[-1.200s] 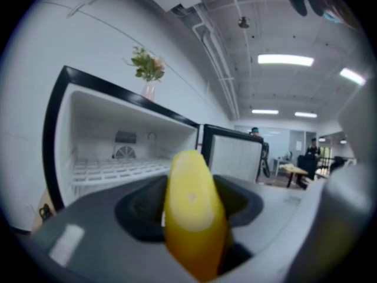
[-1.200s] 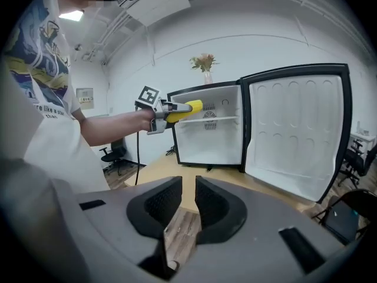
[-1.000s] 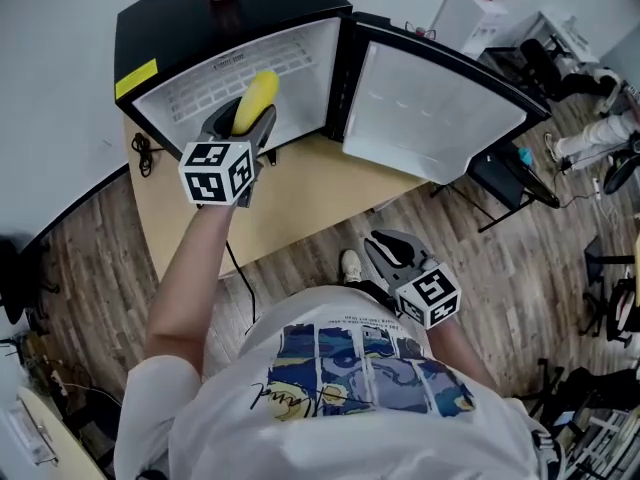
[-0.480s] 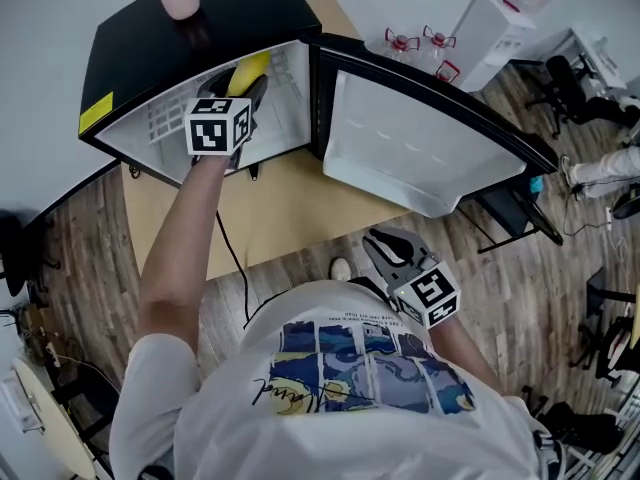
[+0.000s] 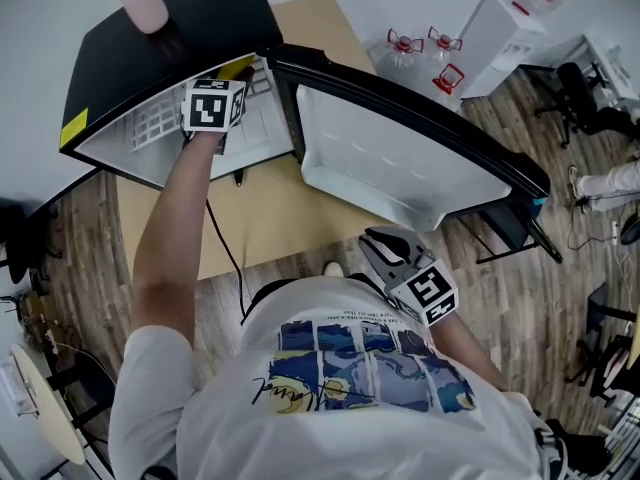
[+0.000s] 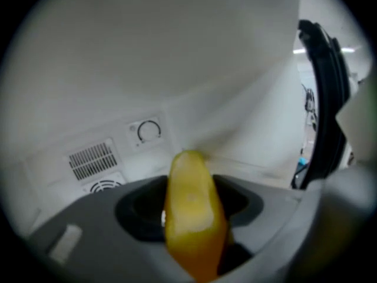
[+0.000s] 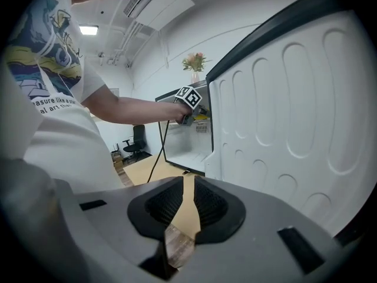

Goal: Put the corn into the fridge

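The yellow corn (image 6: 191,211) sits upright between the jaws of my left gripper (image 6: 191,202), which is shut on it. In the head view the left gripper (image 5: 232,76) reaches into the open black mini fridge (image 5: 150,43), and only a sliver of the corn (image 5: 237,67) shows past its marker cube. The left gripper view faces the white back wall with a dial (image 6: 148,131) and vents (image 6: 91,158). My right gripper (image 5: 385,248) hangs near my waist, and in its own view the right gripper (image 7: 184,208) has its pads almost together with nothing between them.
The fridge door (image 5: 400,158) stands swung wide to the right, close to the right gripper. A pink vase (image 5: 143,3) stands on the fridge top. The fridge rests on a wooden table (image 5: 270,218) with a black cable (image 5: 225,253) hanging off it. Water bottles (image 5: 420,43) stand beyond the door.
My left arm has stretched forward and carried the corn from the fridge's opening deeper inside. The right gripper stays by my waist.
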A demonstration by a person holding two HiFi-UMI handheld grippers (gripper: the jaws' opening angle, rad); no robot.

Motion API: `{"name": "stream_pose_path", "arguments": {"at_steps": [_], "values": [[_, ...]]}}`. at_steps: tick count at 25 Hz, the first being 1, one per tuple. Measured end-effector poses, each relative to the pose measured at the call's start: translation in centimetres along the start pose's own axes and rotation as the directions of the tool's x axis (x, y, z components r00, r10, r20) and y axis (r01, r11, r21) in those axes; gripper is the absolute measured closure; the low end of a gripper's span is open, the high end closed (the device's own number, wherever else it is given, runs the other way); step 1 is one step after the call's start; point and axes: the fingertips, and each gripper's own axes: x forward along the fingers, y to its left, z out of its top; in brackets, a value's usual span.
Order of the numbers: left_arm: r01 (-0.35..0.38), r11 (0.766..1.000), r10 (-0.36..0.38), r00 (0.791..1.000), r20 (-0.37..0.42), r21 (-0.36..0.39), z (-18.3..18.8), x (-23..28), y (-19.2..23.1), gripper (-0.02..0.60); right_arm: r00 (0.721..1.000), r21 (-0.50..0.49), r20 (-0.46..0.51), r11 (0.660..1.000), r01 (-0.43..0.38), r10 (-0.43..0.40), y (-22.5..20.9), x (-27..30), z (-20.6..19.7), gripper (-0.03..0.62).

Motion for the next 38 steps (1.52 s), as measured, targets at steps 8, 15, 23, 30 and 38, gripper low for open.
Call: {"name": "stream_pose_path", "arguments": {"at_steps": [8, 15, 23, 30, 38], "values": [[-0.037, 0.999, 0.038, 0.997, -0.073, 0.018, -1.1, 1.3, 0.4, 0.328, 1.000, 0.010, 0.005, 1.000, -0.002, 0.002, -1.4, -0.6, -0.6, 0.542], [-0.047, 0.999, 0.048, 0.996, -0.077, 0.019, -1.0, 1.0, 0.4, 0.295, 1.000, 0.010, 0.004, 1.000, -0.007, 0.007, -1.3, -1.0, -0.8, 0.542], [-0.031, 1.000, 0.031, 0.999, -0.043, 0.002, -1.1, -1.6, 0.2, 0.285, 1.000, -0.005, 0.012, 1.000, -0.019, 0.020, 0.0, -0.5, -0.3, 0.542], [0.001, 1.000, -0.001, 1.000, 0.008, -0.015, -1.6, -5.4, 0.0, 0.287, 0.999, -0.011, 0.005, 0.999, -0.042, 0.042, 2.3, 1.3, 0.2, 0.543], [0.056, 0.997, -0.052, 0.996, 0.075, -0.052, -3.1, -11.6, -0.7, 0.299, 0.998, -0.012, 0.002, 0.998, -0.063, 0.063, 5.9, 3.4, 0.6, 0.551]]}}
